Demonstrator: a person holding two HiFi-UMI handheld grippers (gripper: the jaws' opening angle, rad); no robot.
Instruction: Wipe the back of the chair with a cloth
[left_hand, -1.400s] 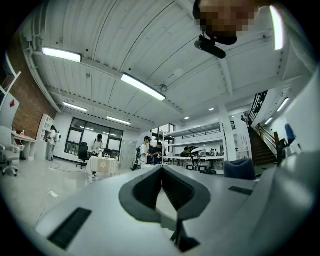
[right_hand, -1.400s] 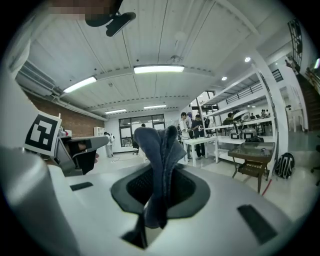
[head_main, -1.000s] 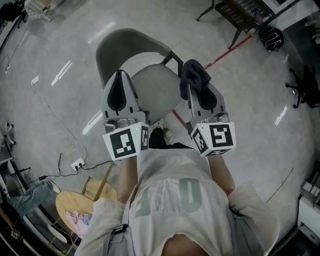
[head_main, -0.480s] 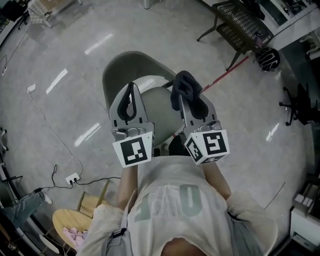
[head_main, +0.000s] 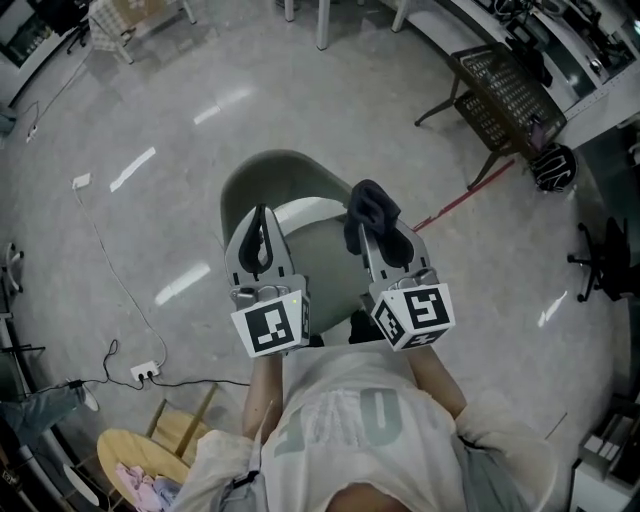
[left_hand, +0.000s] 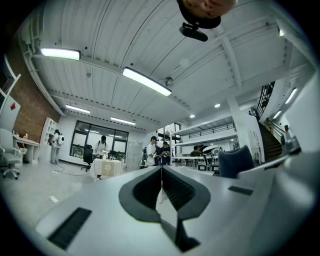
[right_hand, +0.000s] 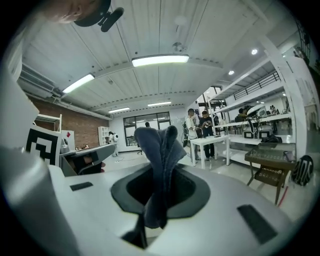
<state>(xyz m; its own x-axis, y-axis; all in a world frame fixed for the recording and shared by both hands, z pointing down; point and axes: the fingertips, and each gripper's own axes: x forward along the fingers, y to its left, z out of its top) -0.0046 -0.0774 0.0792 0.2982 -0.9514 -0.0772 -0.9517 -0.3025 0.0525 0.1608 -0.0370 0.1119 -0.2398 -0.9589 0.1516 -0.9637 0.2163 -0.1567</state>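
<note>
In the head view a grey-green chair (head_main: 290, 190) stands on the floor straight below me, its curved back toward the top of the frame. My left gripper (head_main: 262, 232) is held up over the seat, jaws shut with nothing between them. My right gripper (head_main: 376, 222) is raised beside it and is shut on a dark blue cloth (head_main: 372, 205) that sticks out past the jaw tips. In the right gripper view the cloth (right_hand: 161, 160) stands pinched between the pads. In the left gripper view the left gripper (left_hand: 162, 172) points level across the room; neither gripper view shows the chair.
A white power strip (head_main: 145, 372) and cable lie on the floor at the left. A round wooden stool (head_main: 150, 465) sits at the lower left. A dark wire rack (head_main: 505, 95) and a red-handled tool (head_main: 462, 195) are at the upper right. Several people stand far off by tables (left_hand: 155, 152).
Both grippers rose and drew closer together while the head view shifted, so the chair now sits lower and more central. The cloth stays clamped in the right gripper.
</note>
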